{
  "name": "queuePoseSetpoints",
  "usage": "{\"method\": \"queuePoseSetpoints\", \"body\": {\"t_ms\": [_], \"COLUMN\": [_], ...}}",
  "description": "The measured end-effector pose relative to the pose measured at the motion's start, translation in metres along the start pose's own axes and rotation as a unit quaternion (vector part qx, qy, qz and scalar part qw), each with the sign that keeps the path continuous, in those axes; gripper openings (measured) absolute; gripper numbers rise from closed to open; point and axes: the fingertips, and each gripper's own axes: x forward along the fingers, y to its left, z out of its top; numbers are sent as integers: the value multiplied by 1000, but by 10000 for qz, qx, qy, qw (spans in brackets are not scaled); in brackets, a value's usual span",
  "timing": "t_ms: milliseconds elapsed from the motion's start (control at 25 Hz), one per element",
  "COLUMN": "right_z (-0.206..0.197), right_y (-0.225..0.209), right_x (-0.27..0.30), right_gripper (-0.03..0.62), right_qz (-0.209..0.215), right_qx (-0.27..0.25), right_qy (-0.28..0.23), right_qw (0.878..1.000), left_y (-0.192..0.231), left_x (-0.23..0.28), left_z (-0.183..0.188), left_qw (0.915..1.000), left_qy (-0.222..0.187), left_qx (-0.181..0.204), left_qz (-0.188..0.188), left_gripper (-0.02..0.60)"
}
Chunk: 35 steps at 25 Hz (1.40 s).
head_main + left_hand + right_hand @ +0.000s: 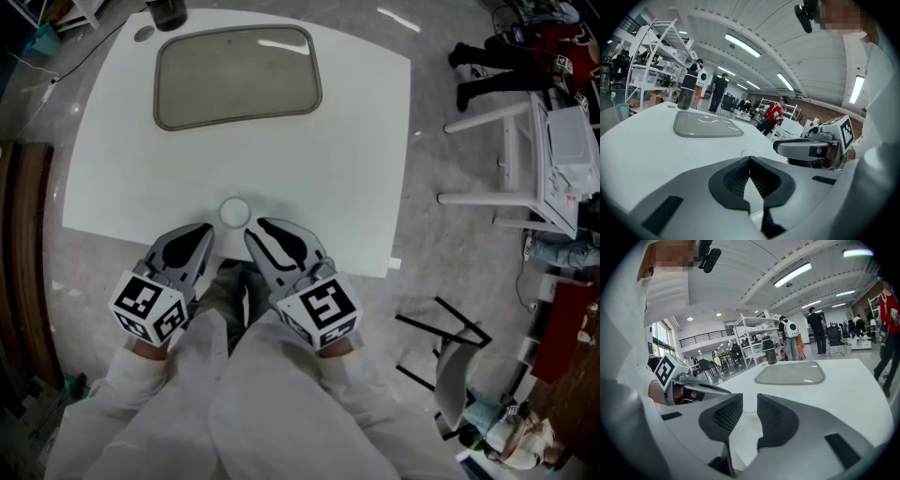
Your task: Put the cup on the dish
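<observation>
Nearby, grey left gripper (pixel 208 231) pressed together, grey right gripper (pixel 256 226) barely spread, both empty. Just ahead at 12 o'clock, small clear round cup (pixel 234 211) near white table (pixel 366 150) edge. Farther at 12, grey-rimmed rounded-rectangular dish (pixel 315 73). Could topple the cup if approached with jaws this narrow.

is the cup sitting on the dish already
No, the clear cup stands on the bare white table at its near edge, well apart from the empty grey dish on the far side.
</observation>
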Motion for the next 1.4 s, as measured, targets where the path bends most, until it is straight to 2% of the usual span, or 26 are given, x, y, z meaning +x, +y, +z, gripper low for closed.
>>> {"method": "queuePoseSetpoints", "body": {"t_ms": [200,440,560,920,1080,1400], "right_z": [-16,-26,-31,-45,-45,-45], "right_y": [-4,-7,-7,-7,-3,-4], "right_x": [7,30,40,63,71,86], "right_gripper": [145,264,273,278,278,276], "right_qz": [48,-37,-14,-2,37,54], "right_qx": [121,-329,-600,-987,-921,-1145], "right_qy": [248,416,515,716,654,606], "right_qw": [9996,9986,9969,9925,9936,9916], "left_y": [3,11,12,21,26,39], "left_x": [5,13,17,18,17,19], "left_z": [-11,-19,-23,-41,-45,-50], "left_qw": [9999,9995,9994,9986,9982,9974], "left_qy": [68,151,164,278,301,320], "left_qx": [-142,-273,-301,-435,-484,-572], "left_qz": [39,54,67,120,173,290], "left_gripper": [6,6,6,6,6,6]}}
